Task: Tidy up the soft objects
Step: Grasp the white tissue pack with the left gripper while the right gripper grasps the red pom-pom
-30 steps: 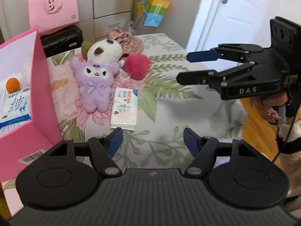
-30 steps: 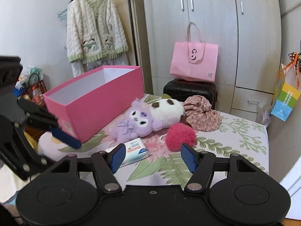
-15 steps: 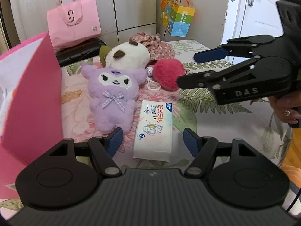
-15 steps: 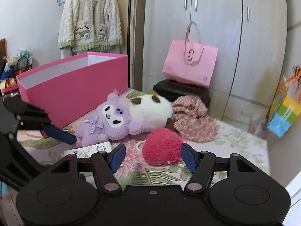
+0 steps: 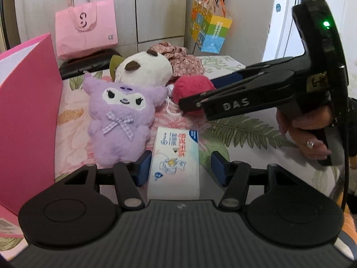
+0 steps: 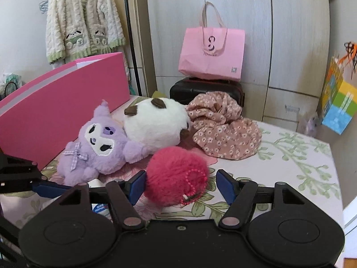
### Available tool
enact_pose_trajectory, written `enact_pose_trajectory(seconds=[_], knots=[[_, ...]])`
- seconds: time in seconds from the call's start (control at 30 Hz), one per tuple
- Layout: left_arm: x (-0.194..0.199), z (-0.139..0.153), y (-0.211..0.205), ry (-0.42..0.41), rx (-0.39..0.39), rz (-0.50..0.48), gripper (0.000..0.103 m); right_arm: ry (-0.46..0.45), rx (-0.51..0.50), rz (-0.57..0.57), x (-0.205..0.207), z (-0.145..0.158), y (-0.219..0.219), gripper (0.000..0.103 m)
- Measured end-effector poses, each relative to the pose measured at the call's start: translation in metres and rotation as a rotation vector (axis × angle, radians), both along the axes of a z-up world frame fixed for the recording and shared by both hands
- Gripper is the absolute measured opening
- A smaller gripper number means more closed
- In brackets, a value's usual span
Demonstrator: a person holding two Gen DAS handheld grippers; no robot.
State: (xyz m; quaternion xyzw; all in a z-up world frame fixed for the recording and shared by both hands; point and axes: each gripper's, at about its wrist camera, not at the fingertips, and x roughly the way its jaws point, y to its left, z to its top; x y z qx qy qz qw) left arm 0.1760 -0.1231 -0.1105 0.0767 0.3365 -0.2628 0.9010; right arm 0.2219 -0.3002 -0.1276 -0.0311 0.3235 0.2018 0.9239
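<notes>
On the floral bedspread lie a purple plush (image 5: 120,116) (image 6: 98,147), a white round plush (image 5: 142,69) (image 6: 156,125), a red fluffy ball (image 5: 191,87) (image 6: 176,181), a floral cloth (image 6: 221,129) and a white tissue pack (image 5: 175,163). My left gripper (image 5: 179,165) is open, its fingers either side of the tissue pack. My right gripper (image 6: 181,183) is open, its fingers either side of the red ball; it also shows in the left wrist view (image 5: 256,98).
An open pink box (image 5: 26,116) (image 6: 58,111) stands at the left on the bed. A pink shopping bag (image 6: 212,53) rests on a black suitcase (image 6: 205,89) behind the bed. A colourful bag (image 5: 210,33) hangs by the wardrobe. The bed's edge is at the right.
Both grippers have moved forward and down: the left one now straddles the tissue pack, the right one now straddles the red ball. Both stay open.
</notes>
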Motion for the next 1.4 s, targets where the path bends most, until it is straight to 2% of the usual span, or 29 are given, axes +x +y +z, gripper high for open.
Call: enact_pose_trajectory(seconds=[0.07, 0.1, 0.2, 0.3, 0.5, 0.7, 0.77, 0.87, 1.03, 1.27, 1.4], knots=[[-0.001, -0.003, -0.004, -0.031, 0.009, 0.002, 0.055, 0.000, -0.001, -0.014, 0.001, -0.004, 0.002, 0.068], [-0.002, -0.004, -0.005, -0.046, 0.014, 0.006, 0.055, -0.005, -0.005, -0.015, 0.001, -0.005, 0.003, 0.060], [-0.009, -0.007, -0.006, -0.089, 0.015, 0.018, 0.041, -0.036, -0.034, -0.026, -0.008, -0.005, 0.005, 0.057], [-0.010, -0.006, -0.002, -0.066, -0.027, 0.023, 0.041, -0.047, -0.043, -0.051, -0.020, -0.004, 0.006, 0.056], [-0.016, -0.002, 0.004, -0.030, -0.058, 0.023, 0.040, -0.043, -0.025, -0.132, -0.050, 0.000, 0.003, 0.056], [-0.031, 0.002, 0.015, -0.027, -0.090, 0.040, 0.040, -0.024, 0.077, -0.245, -0.084, -0.004, -0.006, 0.056], [-0.036, 0.005, 0.019, -0.024, -0.097, 0.040, 0.040, -0.053, 0.072, -0.263, -0.095, -0.001, -0.002, 0.056], [-0.043, 0.011, 0.025, -0.024, -0.090, 0.054, 0.040, -0.081, 0.029, -0.260, -0.112, 0.007, 0.008, 0.056], [-0.059, 0.020, 0.043, -0.025, -0.104, 0.072, 0.040, -0.074, -0.009, -0.250, -0.132, 0.015, 0.019, 0.056], [-0.081, 0.028, 0.072, -0.027, -0.117, 0.112, 0.040, -0.061, 0.011, -0.207, -0.161, 0.019, 0.036, 0.056], [-0.086, 0.031, 0.090, 0.018, -0.142, 0.132, 0.040, -0.022, 0.062, -0.177, -0.169, 0.020, 0.047, 0.056]])
